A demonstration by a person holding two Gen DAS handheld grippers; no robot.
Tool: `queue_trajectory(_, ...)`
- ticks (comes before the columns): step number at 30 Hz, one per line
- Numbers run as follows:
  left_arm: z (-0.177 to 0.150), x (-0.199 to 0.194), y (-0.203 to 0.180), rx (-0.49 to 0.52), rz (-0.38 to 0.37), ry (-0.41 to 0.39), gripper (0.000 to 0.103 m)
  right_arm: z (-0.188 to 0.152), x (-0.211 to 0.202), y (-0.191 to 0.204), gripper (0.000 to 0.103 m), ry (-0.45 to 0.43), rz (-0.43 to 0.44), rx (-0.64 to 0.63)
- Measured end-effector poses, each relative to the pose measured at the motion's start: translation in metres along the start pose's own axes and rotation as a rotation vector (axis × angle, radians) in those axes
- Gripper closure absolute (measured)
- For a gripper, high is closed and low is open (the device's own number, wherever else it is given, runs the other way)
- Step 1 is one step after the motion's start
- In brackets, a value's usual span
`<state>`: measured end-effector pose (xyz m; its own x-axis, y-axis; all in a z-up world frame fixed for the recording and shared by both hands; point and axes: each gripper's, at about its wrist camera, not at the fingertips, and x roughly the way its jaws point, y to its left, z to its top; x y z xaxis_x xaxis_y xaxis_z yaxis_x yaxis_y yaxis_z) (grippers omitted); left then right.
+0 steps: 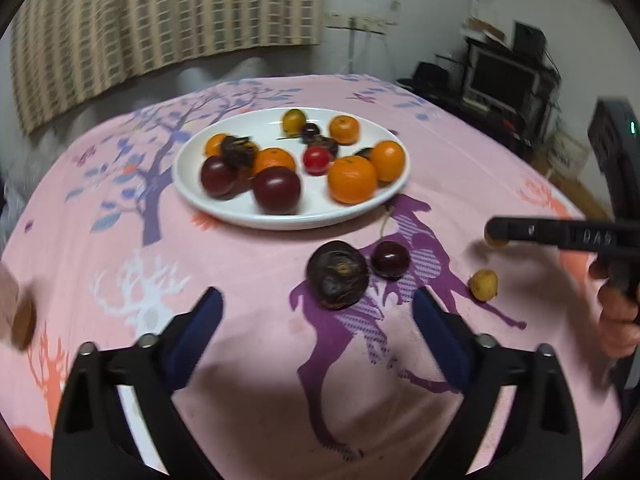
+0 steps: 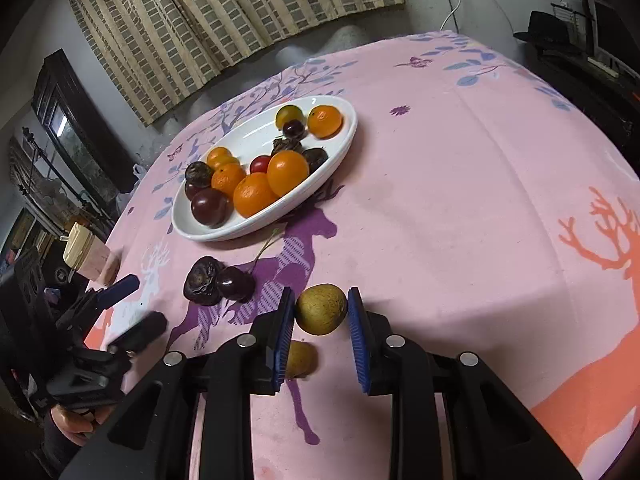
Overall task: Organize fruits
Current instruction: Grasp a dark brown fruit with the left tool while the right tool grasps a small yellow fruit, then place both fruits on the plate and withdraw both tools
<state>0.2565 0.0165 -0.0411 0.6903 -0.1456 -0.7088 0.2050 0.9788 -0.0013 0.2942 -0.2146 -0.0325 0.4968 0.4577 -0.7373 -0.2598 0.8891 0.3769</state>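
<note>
A white oval plate holds several oranges, dark plums and small red and dark fruits. On the pink cloth in front of it lie a wrinkled dark fruit and a dark cherry, touching. My left gripper is open and empty, just short of the wrinkled fruit. My right gripper is shut on a small yellow-brown fruit held above the cloth. A second yellow-brown fruit lies on the cloth beneath it.
The round table is covered by a pink cloth with deer and tree prints. A lidded jar stands at the table's left edge. Dark furniture and a striped curtain stand behind the table.
</note>
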Motion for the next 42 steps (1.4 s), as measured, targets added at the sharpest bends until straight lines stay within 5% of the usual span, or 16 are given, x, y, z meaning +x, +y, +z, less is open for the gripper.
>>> queue_trajectory(7, 0.009, 0.038, -0.005, 0.052, -0.064, 0.093, 0.048, 0.002, -0.004, -0.002, 0.076, -0.009, 0.005, -0.004)
queue_trajectory(19, 0.008, 0.044, -0.009, 0.060, -0.054, 0.130, 0.061, 0.000, -0.004, 0.002, 0.076, -0.014, 0.002, -0.024)
queue_trajectory(28, 0.044, -0.002, 0.003, 0.044, -0.096, -0.009, 0.061, 0.020, -0.005, 0.040, 0.076, -0.107, 0.020, -0.164)
queue_trajectory(35, 0.109, 0.038, 0.039, -0.095, -0.041, -0.074, 0.061, 0.082, 0.037, 0.066, 0.076, -0.152, 0.007, -0.187)
queue_trajectory(37, 0.122, 0.051, 0.045, -0.103, 0.003, -0.066, 0.059, 0.096, 0.052, 0.069, 0.075, -0.154, -0.009, -0.189)
queue_trajectory(39, 0.125, 0.047, 0.048, -0.114, 0.056, -0.072, 0.035, 0.100, 0.057, 0.067, 0.061, -0.152, -0.009, -0.161)
queue_trajectory(42, 0.117, 0.020, 0.053, -0.133, 0.068, -0.164, 0.010, 0.092, 0.051, 0.068, 0.061, -0.138, 0.002, -0.190)
